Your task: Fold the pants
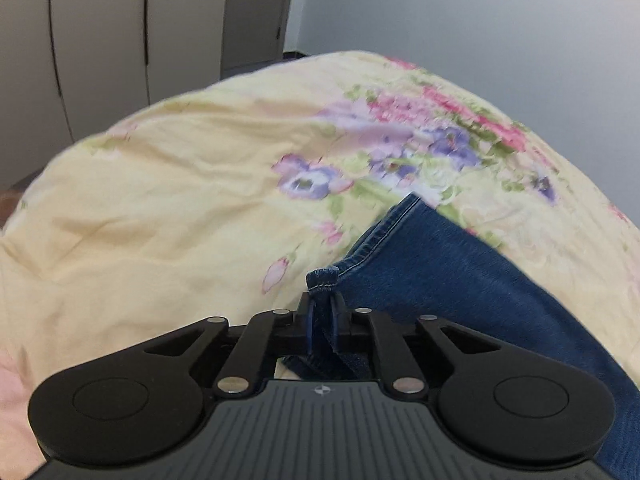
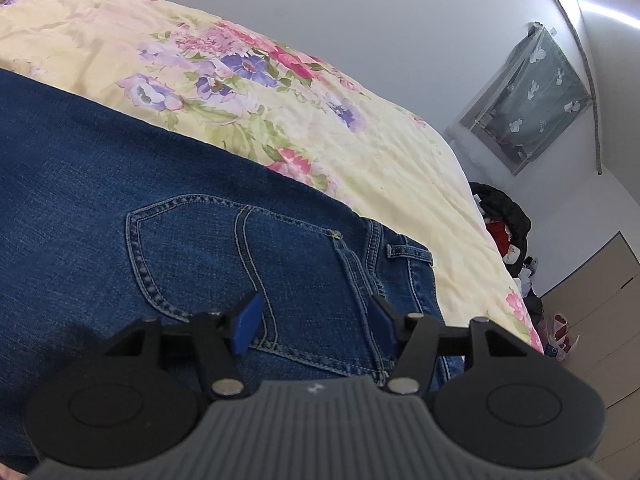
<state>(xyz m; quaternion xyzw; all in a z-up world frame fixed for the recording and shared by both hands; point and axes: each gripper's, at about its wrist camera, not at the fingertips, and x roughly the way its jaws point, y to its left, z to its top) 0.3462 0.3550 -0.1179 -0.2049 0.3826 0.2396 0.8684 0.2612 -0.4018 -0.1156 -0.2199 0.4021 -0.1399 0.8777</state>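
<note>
Blue denim pants point(image 1: 460, 280) lie on a bed with a yellow floral cover point(image 1: 180, 184). In the left wrist view the leg's hem end points toward the camera, and my left gripper point(image 1: 322, 304) is shut on the folded hem corner, the denim pinched between its blue pads. In the right wrist view the seat of the pants point(image 2: 120, 200) with a stitched back pocket point(image 2: 208, 252) and a belt loop point(image 2: 408, 252) fills the lower left. My right gripper point(image 2: 316, 316) hovers open just over the pocket near the waistband, with no cloth between its fingers.
The bed cover point(image 2: 320, 120) runs to the bed's edge at the right. Beyond it stand a dark heap of clothes point(image 2: 504, 224), a pale drawer unit point(image 2: 600, 320) and a grey covered rack point(image 2: 532, 96). Light wardrobe doors point(image 1: 120, 32) stand behind the bed.
</note>
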